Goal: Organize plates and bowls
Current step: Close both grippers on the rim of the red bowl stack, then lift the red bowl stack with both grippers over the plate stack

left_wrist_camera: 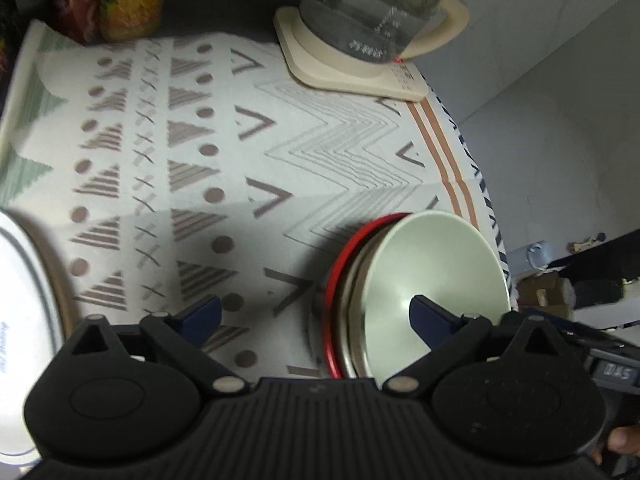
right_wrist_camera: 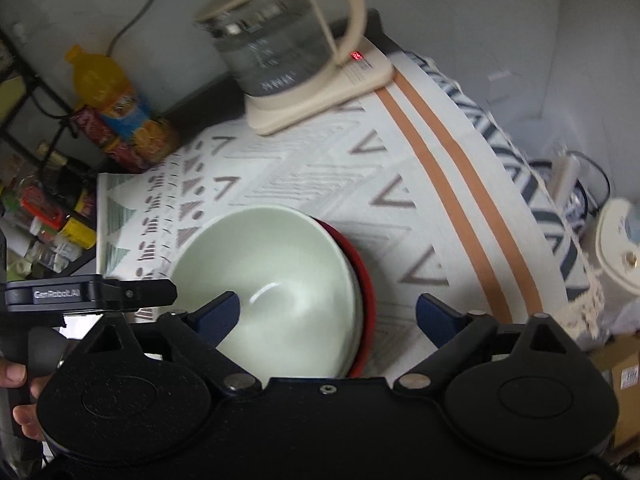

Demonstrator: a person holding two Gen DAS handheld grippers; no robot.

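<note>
Now both the left gripper (left_wrist_camera: 316, 316) and right gripper (right_wrist_camera: 328, 312) hover spread apart, empty, over the pale green bowl (right_wrist_camera: 268, 284) stacked on a red plate (right_wrist_camera: 366, 280).

Both wrist views look steeply down, close, sharing the green bowl (left_wrist_camera: 436, 276).

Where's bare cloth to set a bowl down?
Free: the wide middle of the cloth, between kettle base, bottles and bowl stack. Crowded: back edge, the stack's corner, and by the white dish.
</note>
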